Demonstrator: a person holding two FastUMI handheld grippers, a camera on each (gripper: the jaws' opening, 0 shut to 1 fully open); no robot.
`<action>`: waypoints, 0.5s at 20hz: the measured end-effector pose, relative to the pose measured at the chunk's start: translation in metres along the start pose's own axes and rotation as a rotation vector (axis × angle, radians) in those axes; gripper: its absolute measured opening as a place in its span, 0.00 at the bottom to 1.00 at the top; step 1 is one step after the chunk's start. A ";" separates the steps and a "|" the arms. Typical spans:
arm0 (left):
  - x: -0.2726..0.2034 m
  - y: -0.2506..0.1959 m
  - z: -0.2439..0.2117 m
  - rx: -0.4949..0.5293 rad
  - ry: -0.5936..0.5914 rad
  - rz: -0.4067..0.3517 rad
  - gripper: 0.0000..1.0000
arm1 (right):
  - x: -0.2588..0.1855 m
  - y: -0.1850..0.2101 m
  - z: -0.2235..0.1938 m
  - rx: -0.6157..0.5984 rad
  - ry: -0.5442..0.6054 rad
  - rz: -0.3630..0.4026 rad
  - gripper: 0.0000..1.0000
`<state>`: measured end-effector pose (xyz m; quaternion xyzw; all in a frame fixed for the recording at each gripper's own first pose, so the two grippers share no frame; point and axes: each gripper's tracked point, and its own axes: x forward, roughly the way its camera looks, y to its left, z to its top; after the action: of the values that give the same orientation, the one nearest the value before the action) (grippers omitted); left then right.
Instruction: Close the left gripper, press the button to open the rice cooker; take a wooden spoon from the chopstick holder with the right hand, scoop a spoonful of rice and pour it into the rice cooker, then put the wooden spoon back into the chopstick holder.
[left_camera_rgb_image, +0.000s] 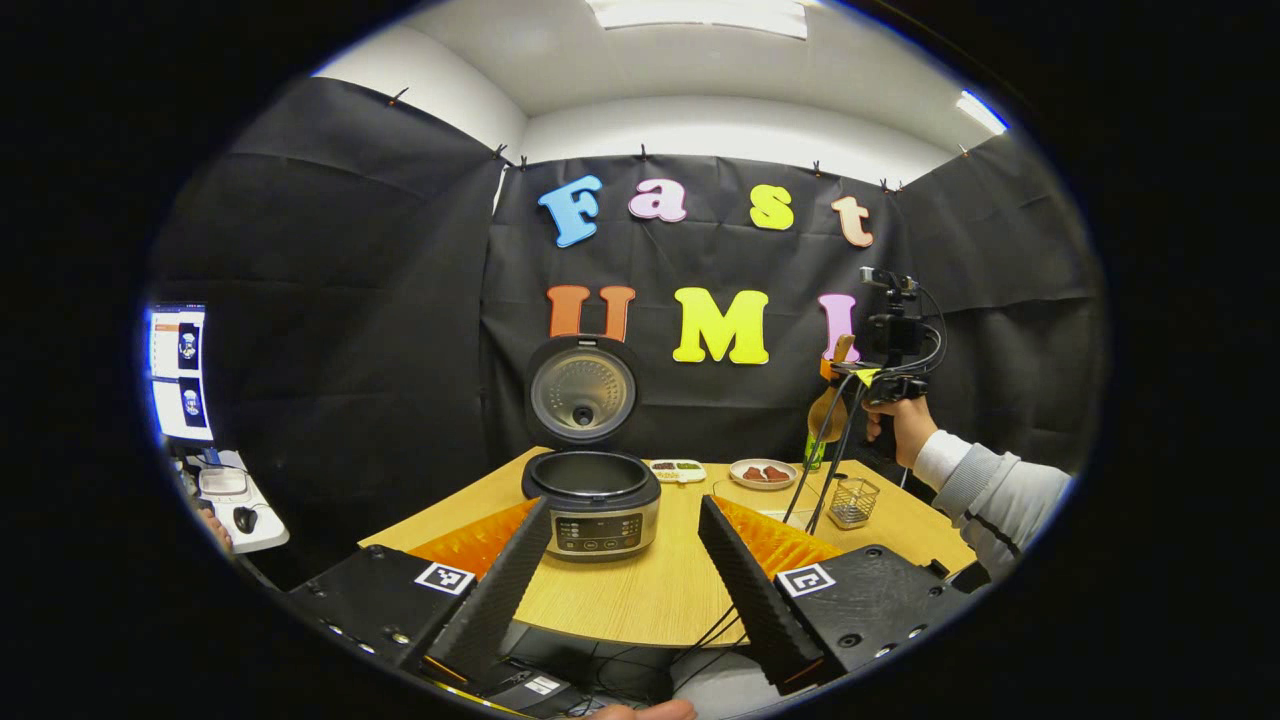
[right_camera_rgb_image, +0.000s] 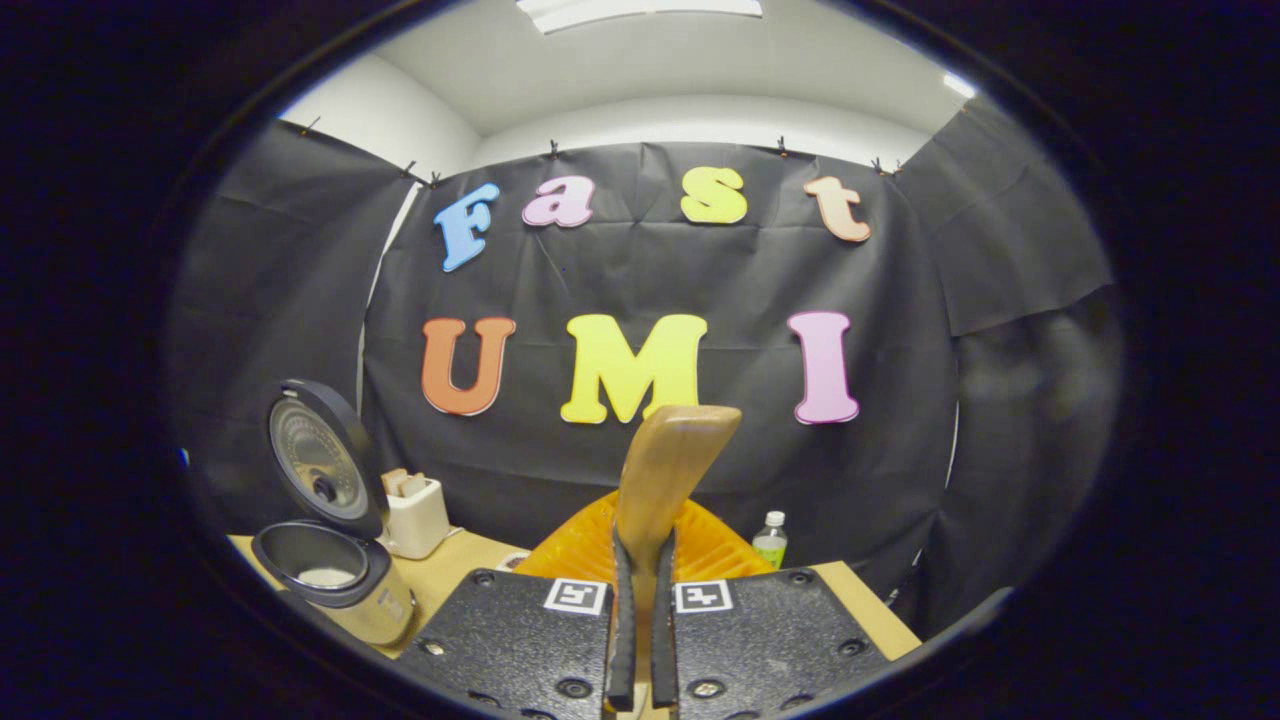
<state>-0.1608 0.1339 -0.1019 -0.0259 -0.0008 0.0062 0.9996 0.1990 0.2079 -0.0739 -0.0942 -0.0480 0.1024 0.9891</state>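
The rice cooker (left_camera_rgb_image: 592, 505) stands on the wooden table (left_camera_rgb_image: 670, 600) with its lid (left_camera_rgb_image: 582, 390) raised and the pot showing. My left gripper (left_camera_rgb_image: 625, 515) is open in front of it, short of touching it, with nothing between its fingers. To the right, a hand holds my right gripper (left_camera_rgb_image: 872, 385) above the wire chopstick holder (left_camera_rgb_image: 853, 502), with the wooden spoon (left_camera_rgb_image: 828, 408) in it. In the right gripper view my right gripper (right_camera_rgb_image: 640, 548) is shut on the wooden spoon (right_camera_rgb_image: 668, 465), which sticks up from the fingers. The open rice cooker (right_camera_rgb_image: 335, 570) sits lower left there.
A plate of brown food (left_camera_rgb_image: 763, 473), a small white dish (left_camera_rgb_image: 677, 470), a clear bowl (left_camera_rgb_image: 745, 492) and a green bottle (left_camera_rgb_image: 812, 455) stand behind the chopstick holder. A white box (right_camera_rgb_image: 415, 517) sits beside the cooker. A monitor (left_camera_rgb_image: 180, 372) and side desk (left_camera_rgb_image: 240, 515) are far left.
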 end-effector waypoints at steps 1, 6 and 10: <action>-0.001 -0.003 0.001 -0.001 -0.003 -0.003 0.95 | -0.002 -0.015 -0.003 -0.014 0.004 -0.017 0.12; 0.006 -0.022 0.009 -0.019 -0.026 -0.024 0.94 | -0.018 -0.070 -0.031 0.025 0.050 -0.062 0.12; 0.014 -0.042 0.011 -0.028 -0.031 -0.057 0.95 | -0.020 -0.101 -0.055 0.066 0.090 -0.093 0.12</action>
<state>-0.1463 0.0922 -0.0888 -0.0396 -0.0171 -0.0218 0.9988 0.2055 0.0967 -0.1096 -0.0637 -0.0042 0.0537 0.9965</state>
